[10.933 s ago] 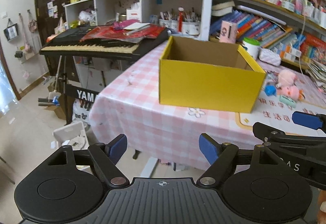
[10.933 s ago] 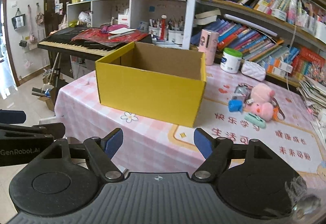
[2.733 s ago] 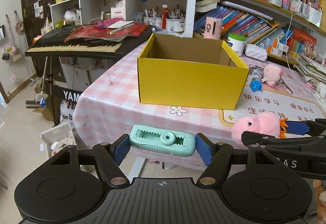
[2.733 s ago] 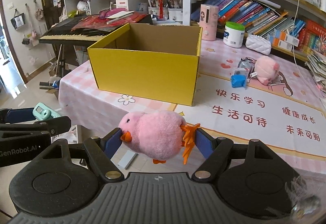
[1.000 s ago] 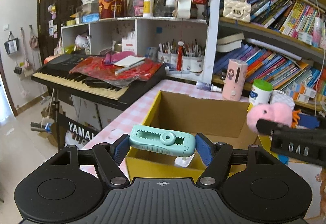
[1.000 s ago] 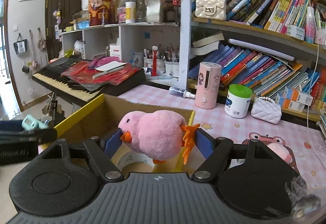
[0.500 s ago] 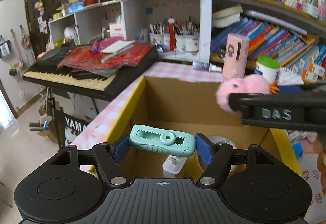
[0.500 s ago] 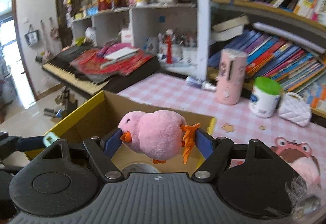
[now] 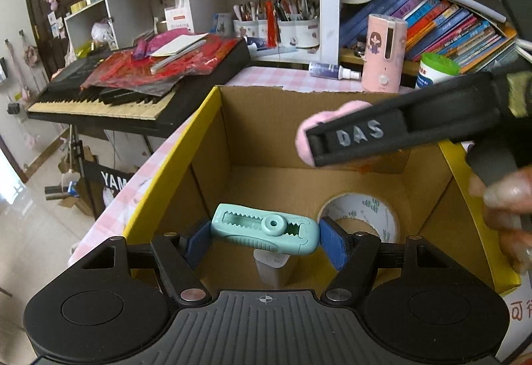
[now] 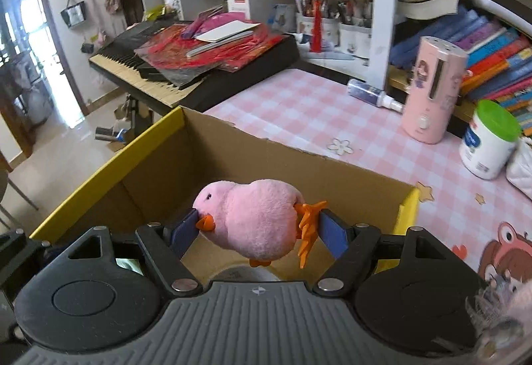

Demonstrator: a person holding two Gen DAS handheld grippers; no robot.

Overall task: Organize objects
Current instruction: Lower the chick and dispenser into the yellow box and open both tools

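My left gripper (image 9: 264, 240) is shut on a mint-green correction tape (image 9: 264, 228) and holds it over the open yellow cardboard box (image 9: 173, 162), above its near left part. My right gripper (image 10: 256, 228) is shut on a pink plush chick (image 10: 256, 215) with orange feet, held over the same box (image 10: 109, 165). The right gripper also shows in the left wrist view (image 9: 392, 132), above the box's far right. Inside the box lie a white tape roll (image 9: 359, 215) and a small white bottle (image 9: 271, 267).
The box stands on a pink checked tablecloth (image 10: 299, 105). Behind it are a pink humidifier (image 10: 432, 89), a green-lidded tub (image 10: 488, 139), a spray bottle (image 10: 372, 94), bookshelves and a keyboard (image 9: 109, 95) with red papers at the left.
Both grippers have moved forward and down over the box with their objects still held. The right gripper now crosses above the box's far right in the left wrist view.
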